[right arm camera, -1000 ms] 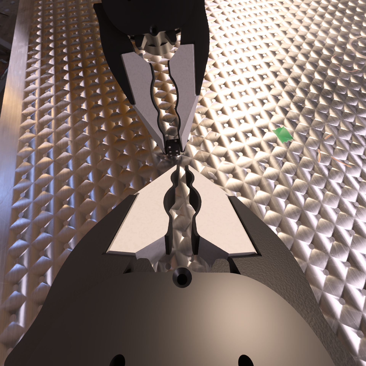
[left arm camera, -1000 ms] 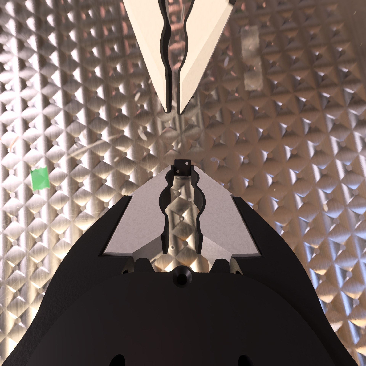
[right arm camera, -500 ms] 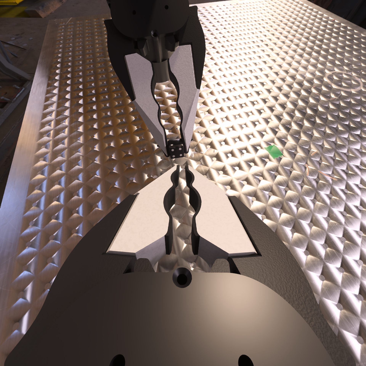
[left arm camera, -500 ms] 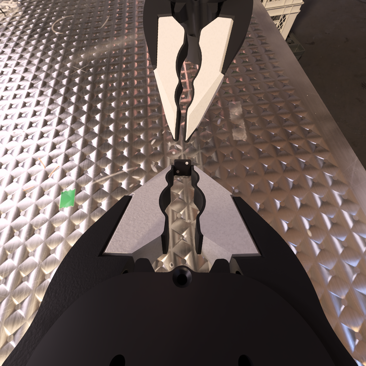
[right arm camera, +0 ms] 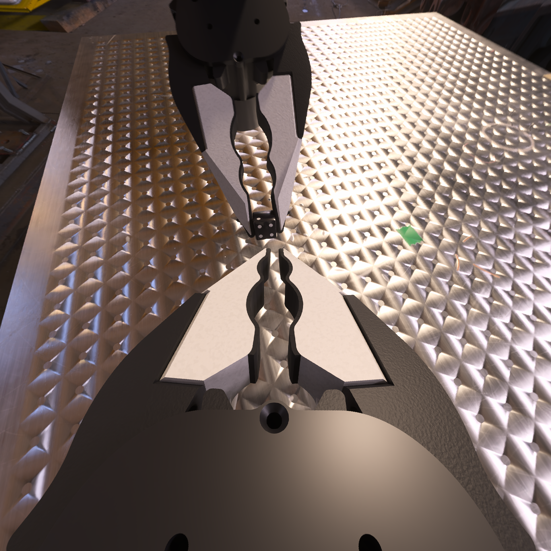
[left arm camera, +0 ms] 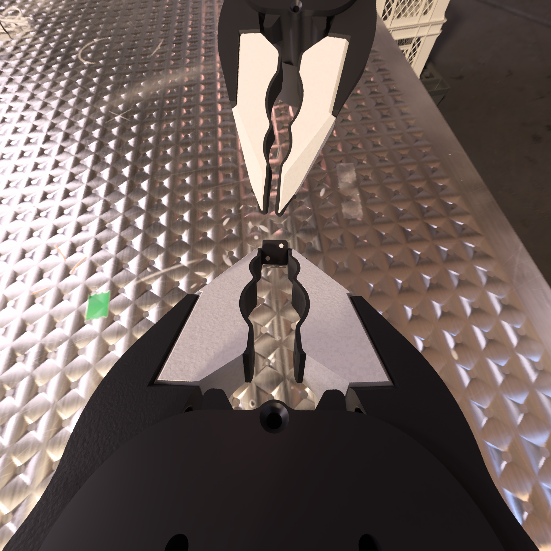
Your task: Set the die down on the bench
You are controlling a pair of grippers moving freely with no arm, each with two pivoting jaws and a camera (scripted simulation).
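A small black die with white pips (left arm camera: pixel 274 252) is pinched between the fingertips of my left gripper (left arm camera: pixel 274 254). In the right wrist view the die (right arm camera: pixel 264 228) hangs low over the embossed metal bench (right arm camera: pixel 417 149), and I cannot tell whether it touches. The left gripper (right arm camera: pixel 264 233) points down toward it there. My right gripper (right arm camera: pixel 273 252) is empty, its jaws almost together, tip to tip with the left and a short gap away. It shows at the top of the left wrist view (left arm camera: pixel 270 211). The bench (left arm camera: pixel 119 179) fills both views.
A green tape scrap (left arm camera: pixel 97 310) lies on the bench to one side, also in the right wrist view (right arm camera: pixel 410 235). A clear tape patch (left arm camera: pixel 348 190) lies nearby. A white crate (left arm camera: pixel 417 29) stands beyond the bench edge. Thin shavings (right arm camera: pixel 477 268) are scattered.
Both views have tilted up and pulled back, showing more of the bench and its edges. The gap between the two grippers' tips has widened. The die stays in the left gripper.
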